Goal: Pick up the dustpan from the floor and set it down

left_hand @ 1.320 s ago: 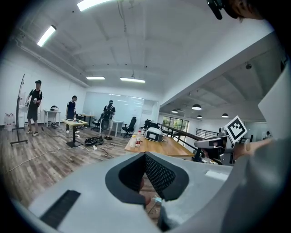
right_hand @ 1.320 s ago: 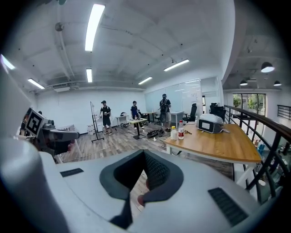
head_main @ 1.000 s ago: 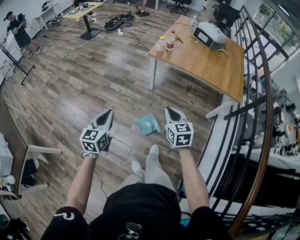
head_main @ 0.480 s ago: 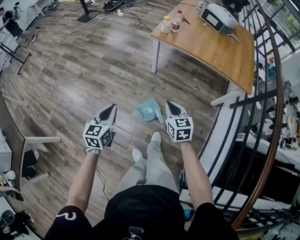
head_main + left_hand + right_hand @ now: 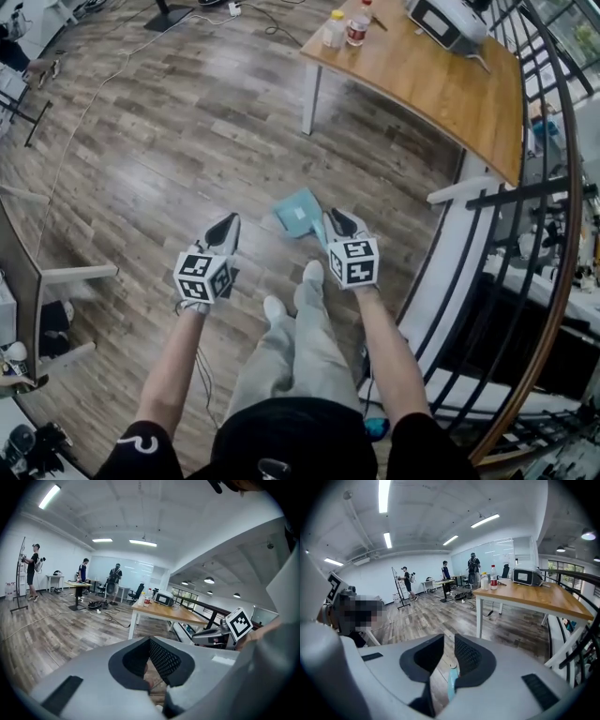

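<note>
Directly below the head camera, the person's legs end in two pale shoes (image 5: 312, 274) standing on the wood-plank floor (image 5: 159, 159). Both arms reach forward and down, one on each side of the legs.

The left gripper (image 5: 225, 223) is held over bare floor, to the left of the shoes. In the left gripper view (image 5: 150, 641) its jaws meet at the tips, with nothing between them.

The right gripper (image 5: 337, 221) is just ahead of the forward shoe. In the right gripper view (image 5: 449, 637) its jaws stand slightly apart and have just been opening. The end of the dustpan handle (image 5: 451, 680) lies between them, close against the right-hand pad and clear of the other, so it is not clamped.

The teal dustpan (image 5: 298, 211) lies flat on the floor between the two grippers, nearer the right one, with its handle running back toward that gripper.

Further out stands a wooden table (image 5: 422, 89) carrying two bottles (image 5: 334, 28) and a white device (image 5: 448, 21). A dark metal railing (image 5: 553, 187) curves along the right side. Cables cross the floor beyond the table, and several people (image 5: 116, 576) stand at the far end of the room
</note>
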The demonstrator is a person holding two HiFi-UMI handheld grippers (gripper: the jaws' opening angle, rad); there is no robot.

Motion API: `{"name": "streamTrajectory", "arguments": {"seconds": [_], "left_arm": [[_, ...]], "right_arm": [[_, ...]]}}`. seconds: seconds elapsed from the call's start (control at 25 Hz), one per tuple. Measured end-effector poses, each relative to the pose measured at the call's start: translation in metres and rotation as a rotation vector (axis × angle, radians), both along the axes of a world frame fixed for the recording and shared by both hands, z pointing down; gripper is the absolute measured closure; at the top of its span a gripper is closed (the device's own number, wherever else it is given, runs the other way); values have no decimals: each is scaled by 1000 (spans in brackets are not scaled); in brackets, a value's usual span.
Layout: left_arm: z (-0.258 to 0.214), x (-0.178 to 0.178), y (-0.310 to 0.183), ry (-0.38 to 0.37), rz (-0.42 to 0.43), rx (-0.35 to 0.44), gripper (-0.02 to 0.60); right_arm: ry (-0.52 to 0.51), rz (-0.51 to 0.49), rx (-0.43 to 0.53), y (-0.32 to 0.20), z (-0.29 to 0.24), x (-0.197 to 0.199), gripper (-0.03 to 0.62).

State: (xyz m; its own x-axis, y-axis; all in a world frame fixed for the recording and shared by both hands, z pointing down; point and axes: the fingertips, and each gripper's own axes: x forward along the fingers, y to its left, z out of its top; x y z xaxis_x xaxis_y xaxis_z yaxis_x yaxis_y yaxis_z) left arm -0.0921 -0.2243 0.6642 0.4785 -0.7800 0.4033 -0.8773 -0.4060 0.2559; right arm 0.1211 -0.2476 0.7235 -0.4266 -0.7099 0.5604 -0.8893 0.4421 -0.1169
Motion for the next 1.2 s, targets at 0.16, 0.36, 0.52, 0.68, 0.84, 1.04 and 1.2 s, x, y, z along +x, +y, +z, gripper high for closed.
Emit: {"name": "streamTrajectory", "arguments": {"seconds": [0.16, 0.36, 0.52, 0.68, 0.84, 1.04, 1.2], "left_arm": [[23, 6, -6, 11, 7, -22, 584], [49, 10, -18, 11, 18, -39, 584], [68, 13, -20, 18, 21, -59, 584], [87, 10, -13, 26, 20, -92, 584], [107, 7, -13, 26, 12, -113, 584], [121, 7, -20, 15, 1, -116, 584], [127, 6, -23, 19, -15, -119, 584]], "right_arm": [[10, -13, -55, 2, 42, -1, 441], [49, -23, -120, 1, 94, -2, 357], [87, -38, -167, 0, 132, -4, 335], [119, -35, -212, 2, 162, -7, 329], [148, -46, -262, 2, 183, -13, 327], [187, -69, -287, 1, 210, -12, 326], [182, -60, -302, 1, 221, -13, 335]]}}
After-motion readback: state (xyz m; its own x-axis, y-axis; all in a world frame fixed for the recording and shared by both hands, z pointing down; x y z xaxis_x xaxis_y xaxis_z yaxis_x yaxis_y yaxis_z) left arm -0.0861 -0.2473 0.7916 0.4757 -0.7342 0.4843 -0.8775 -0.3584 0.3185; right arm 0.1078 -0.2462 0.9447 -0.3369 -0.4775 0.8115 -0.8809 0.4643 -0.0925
